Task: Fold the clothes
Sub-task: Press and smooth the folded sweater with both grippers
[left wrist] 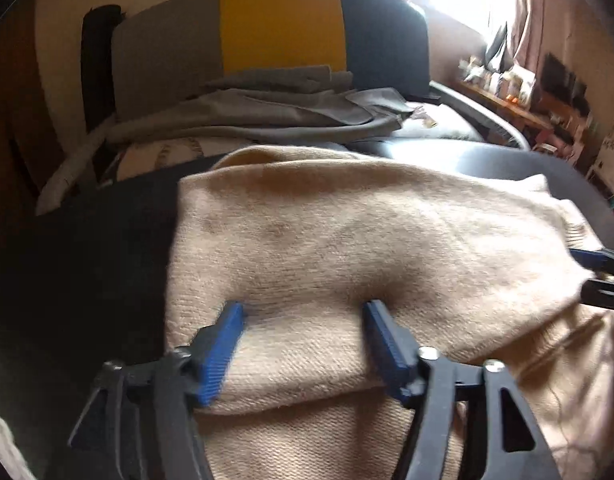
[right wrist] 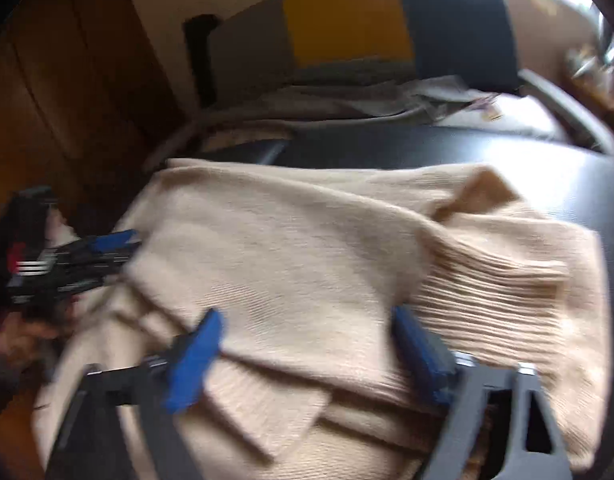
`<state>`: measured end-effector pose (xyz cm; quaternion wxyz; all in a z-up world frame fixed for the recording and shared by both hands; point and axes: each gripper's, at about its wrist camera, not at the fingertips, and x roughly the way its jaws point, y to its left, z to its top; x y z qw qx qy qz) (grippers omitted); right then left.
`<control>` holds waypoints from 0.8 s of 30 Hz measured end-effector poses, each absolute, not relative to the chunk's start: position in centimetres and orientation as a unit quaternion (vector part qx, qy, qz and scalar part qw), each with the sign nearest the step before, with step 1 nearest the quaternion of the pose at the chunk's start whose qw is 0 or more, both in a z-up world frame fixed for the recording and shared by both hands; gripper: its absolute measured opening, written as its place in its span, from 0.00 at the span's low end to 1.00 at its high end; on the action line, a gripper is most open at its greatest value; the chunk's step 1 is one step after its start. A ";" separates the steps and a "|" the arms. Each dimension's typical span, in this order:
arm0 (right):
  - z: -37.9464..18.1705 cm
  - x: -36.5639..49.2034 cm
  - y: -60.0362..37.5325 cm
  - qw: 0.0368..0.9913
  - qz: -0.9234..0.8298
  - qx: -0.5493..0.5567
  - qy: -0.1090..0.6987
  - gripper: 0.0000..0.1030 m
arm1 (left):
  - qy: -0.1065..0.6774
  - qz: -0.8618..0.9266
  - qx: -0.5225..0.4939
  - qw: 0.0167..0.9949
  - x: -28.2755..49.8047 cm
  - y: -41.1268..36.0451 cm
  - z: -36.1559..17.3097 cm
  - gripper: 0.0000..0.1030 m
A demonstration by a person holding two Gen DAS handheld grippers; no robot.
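A beige knit sweater lies partly folded on a dark table; its ribbed hem shows at the right in the right wrist view. My left gripper is open, its blue fingers spread wide and pressed down on the doubled-over near layer of the sweater. My right gripper is open too, its blue pads resting on the folded layers near the hem. Each gripper shows at the edge of the other's view: the right gripper, the left gripper.
Behind the dark table stands a chair with a grey, yellow and dark blue backrest, piled with grey folded clothes. A wooden cabinet is at the left. A cluttered shelf runs under a bright window at the right.
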<state>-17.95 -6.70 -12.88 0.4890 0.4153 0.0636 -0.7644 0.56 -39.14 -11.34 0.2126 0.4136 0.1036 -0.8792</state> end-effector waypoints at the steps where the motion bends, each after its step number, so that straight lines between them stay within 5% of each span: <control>1: -12.5 -17.9 -6.7 0.484 -0.761 0.427 0.068 0.93 | 0.123 -0.874 0.420 0.209 1.0 -39.4 -10.8 0.68; 8: -8.6 -14.4 3.5 0.527 -0.701 0.477 -0.064 0.97 | 0.178 -0.900 0.365 0.159 12.1 -37.4 -7.2 0.65; 15: -12.8 -8.8 19.1 0.454 -0.667 0.543 -0.232 1.00 | 0.270 -0.875 0.376 0.142 23.6 -34.9 -10.0 0.65; 24: -16.0 -4.5 16.6 0.528 -0.579 0.554 -0.280 1.00 | 0.334 -0.868 0.357 0.091 30.0 -31.1 -12.1 0.66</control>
